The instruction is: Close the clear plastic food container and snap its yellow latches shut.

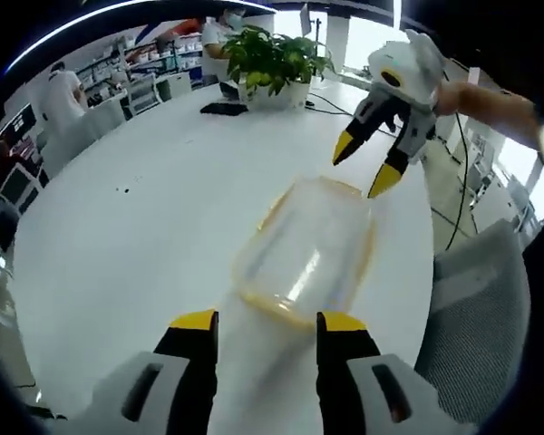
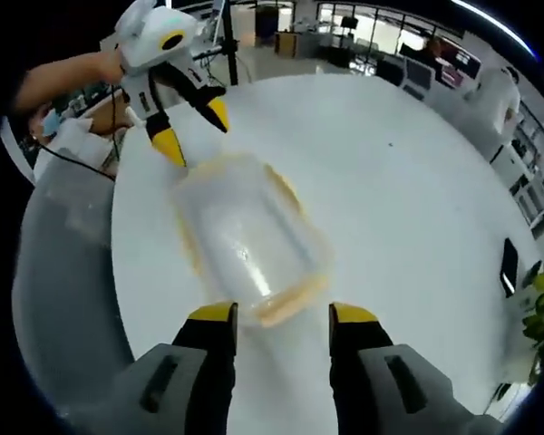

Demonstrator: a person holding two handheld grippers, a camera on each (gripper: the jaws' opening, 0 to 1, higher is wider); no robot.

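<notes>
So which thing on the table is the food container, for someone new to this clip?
On the big white table, look between the two grippers. The container is a clear rectangular plastic box with yellow edges, the sole see-through item there, far from the potted plant.

Our container [image 1: 306,260] sits on the table [image 1: 145,236], between our left gripper [image 1: 267,328] and right gripper [image 1: 364,170] fingertips.

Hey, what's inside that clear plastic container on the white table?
Through the clear container nothing shows inside but glare and the white table. Motion blur could hide something small or clear.
</notes>
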